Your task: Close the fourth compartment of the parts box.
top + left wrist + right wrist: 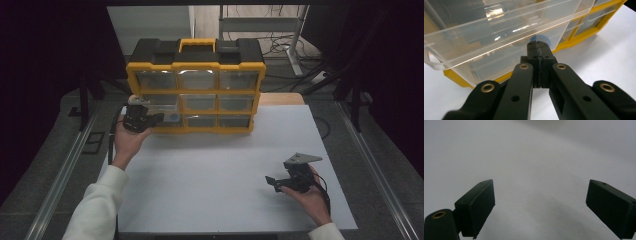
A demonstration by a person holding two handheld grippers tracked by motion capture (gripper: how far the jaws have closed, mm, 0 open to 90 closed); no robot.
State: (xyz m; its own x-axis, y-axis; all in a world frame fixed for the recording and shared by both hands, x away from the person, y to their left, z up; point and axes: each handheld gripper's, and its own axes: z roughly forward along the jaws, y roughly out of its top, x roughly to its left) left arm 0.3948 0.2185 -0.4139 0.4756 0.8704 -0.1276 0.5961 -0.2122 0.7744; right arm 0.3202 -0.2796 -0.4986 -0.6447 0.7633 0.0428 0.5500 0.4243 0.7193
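1. The left gripper (539, 47) is seen at centre frame, jaws pressed together, at a pulled-out clear drawer (499, 32) of the yellow organiser (195, 85).
2. The right gripper (272, 182) is held at lower right, jaws apart, over the white table (215, 170).

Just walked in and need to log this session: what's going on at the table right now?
A person works a yellow-and-black drawer organizer standing at the far edge of the white table. The left gripper is at its lower-left clear drawer, which is pulled partly out, jaws shut at the drawer front near a small blue round thing. The right gripper rests apart over bare table, jaws wide open and empty.
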